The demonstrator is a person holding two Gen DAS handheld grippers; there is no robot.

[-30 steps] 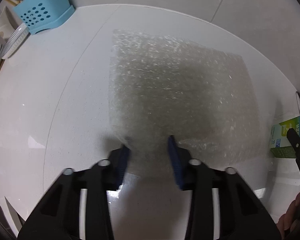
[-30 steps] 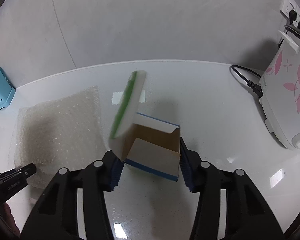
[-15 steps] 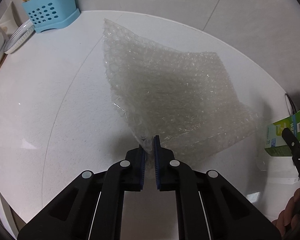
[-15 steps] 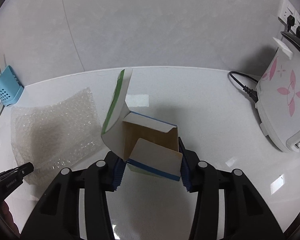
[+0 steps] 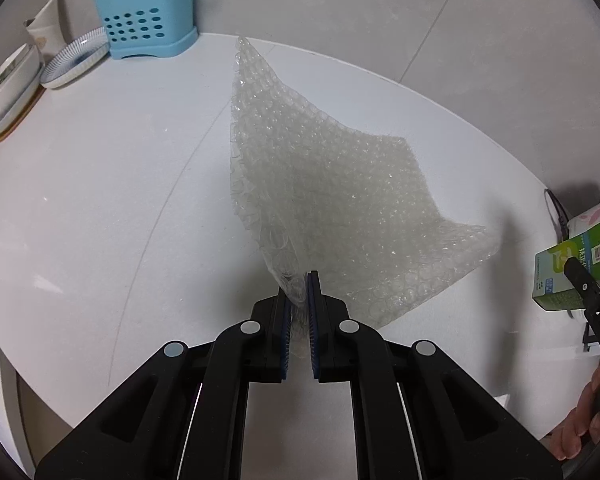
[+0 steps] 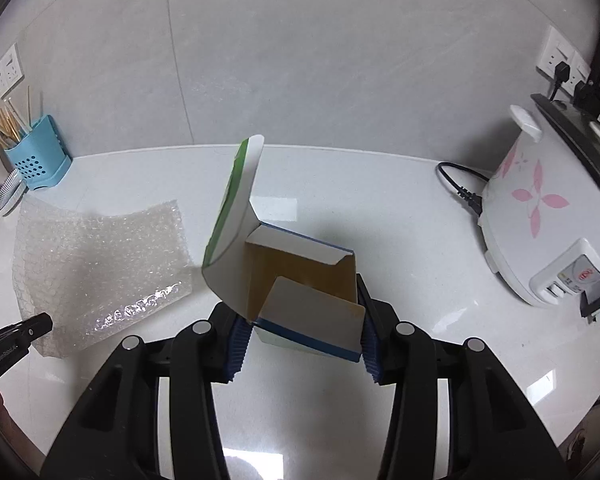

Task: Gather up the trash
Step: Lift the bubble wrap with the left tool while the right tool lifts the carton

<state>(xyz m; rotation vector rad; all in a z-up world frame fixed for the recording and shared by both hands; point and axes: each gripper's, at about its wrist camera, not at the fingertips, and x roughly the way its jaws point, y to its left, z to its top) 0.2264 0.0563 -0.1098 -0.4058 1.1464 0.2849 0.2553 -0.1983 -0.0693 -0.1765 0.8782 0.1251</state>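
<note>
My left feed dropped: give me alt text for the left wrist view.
The left gripper is shut on a corner of the bubble wrap, the sheet rising off the white counter. A blue utensil holder stands far left.

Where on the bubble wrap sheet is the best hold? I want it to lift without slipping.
Grip a gathered edge from the near side, as the left gripper does: its jaws pinch a bunched corner of the bubble wrap. The sheet is thin and limp, so bunching gives the pads more to bite, and the rest trails toward the countertop.
</note>
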